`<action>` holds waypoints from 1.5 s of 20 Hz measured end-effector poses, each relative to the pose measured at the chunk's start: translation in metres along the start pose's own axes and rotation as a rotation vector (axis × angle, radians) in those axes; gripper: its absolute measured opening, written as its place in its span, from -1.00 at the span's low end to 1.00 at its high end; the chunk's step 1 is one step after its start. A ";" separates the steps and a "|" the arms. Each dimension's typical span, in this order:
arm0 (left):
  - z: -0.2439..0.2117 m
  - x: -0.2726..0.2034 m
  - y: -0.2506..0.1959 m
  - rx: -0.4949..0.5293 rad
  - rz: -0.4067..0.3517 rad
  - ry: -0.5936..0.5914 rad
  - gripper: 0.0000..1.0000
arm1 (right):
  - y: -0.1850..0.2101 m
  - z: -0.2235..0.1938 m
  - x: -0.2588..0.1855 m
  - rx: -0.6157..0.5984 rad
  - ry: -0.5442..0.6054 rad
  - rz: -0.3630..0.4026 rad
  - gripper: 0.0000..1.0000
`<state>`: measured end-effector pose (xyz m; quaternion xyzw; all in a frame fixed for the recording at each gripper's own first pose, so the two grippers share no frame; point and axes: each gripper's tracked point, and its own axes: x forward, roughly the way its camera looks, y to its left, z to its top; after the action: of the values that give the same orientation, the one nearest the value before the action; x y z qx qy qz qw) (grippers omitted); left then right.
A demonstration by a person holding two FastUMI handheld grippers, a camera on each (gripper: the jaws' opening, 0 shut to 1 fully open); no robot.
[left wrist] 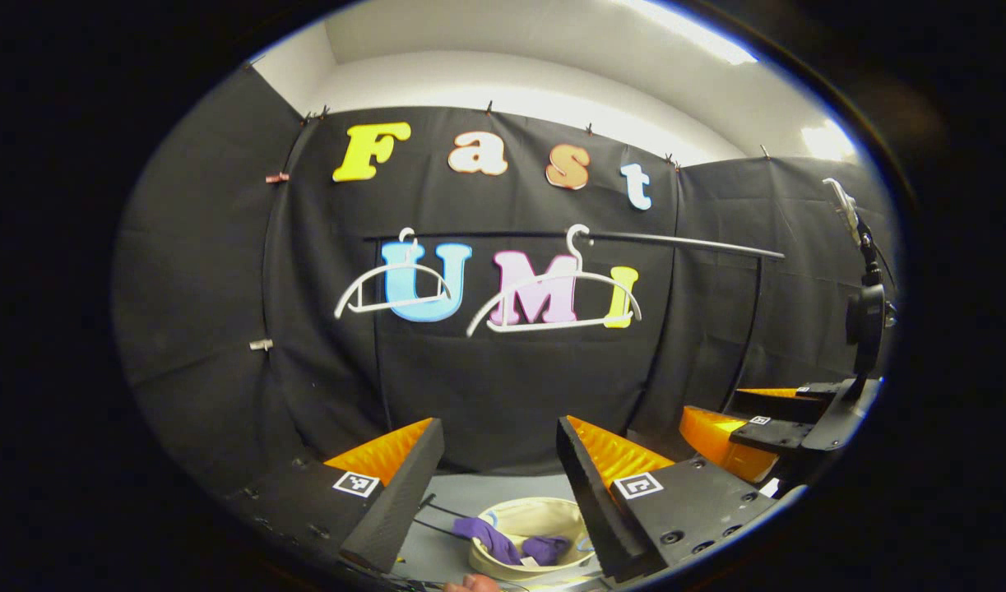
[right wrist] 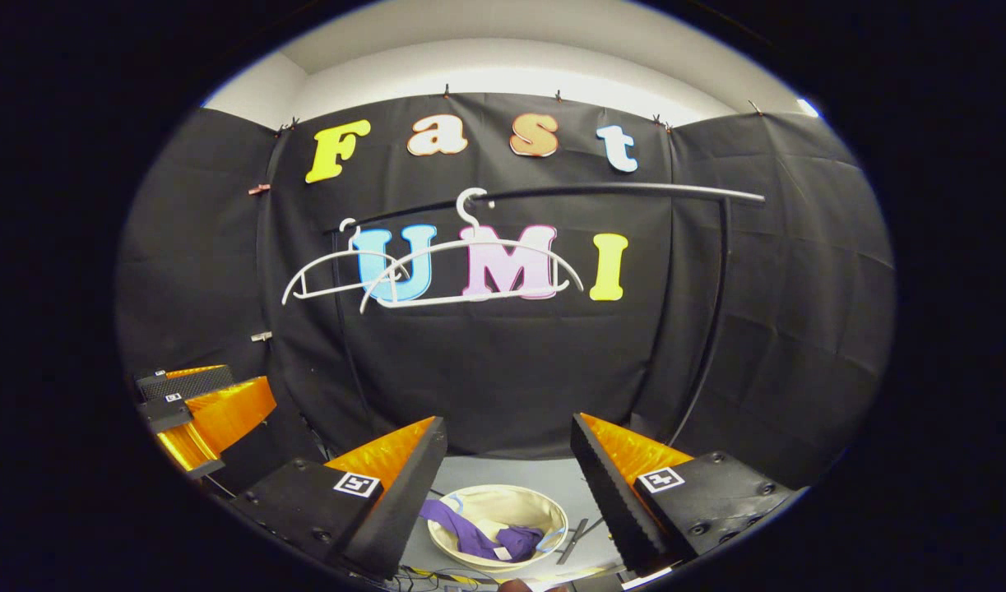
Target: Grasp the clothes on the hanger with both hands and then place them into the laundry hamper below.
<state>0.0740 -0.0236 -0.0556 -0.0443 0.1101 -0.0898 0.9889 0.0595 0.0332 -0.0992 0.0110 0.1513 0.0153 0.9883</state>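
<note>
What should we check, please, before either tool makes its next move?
1. Left tool open and holding nothing: ok.
2. Right tool open and holding nothing: ok.
3. Purple clothes in the hamper: ok, though one end drapes over the rim.
4. Both white hangers bare on the rail: ok, no garment left hanging.
5. Cables on the floor near the hamper: cannot tell whether they would snag.
6. Both tools clear of each other: ok, the right tool sits off to the side in the left gripper view.
</note>
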 end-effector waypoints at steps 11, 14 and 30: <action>0.061 -0.039 0.013 -0.002 0.078 -0.149 0.76 | 0.016 0.071 -0.024 0.008 -0.181 0.054 0.94; 0.066 -0.042 0.014 0.014 0.088 -0.167 0.66 | 0.018 0.078 -0.027 0.009 -0.196 0.058 0.84; 0.063 -0.045 0.012 0.002 0.075 -0.140 0.76 | 0.025 0.080 -0.029 0.012 -0.208 0.067 0.94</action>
<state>0.0467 0.0013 0.0137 -0.0452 0.0419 -0.0496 0.9969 0.0550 0.0561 -0.0140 0.0236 0.0475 0.0462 0.9975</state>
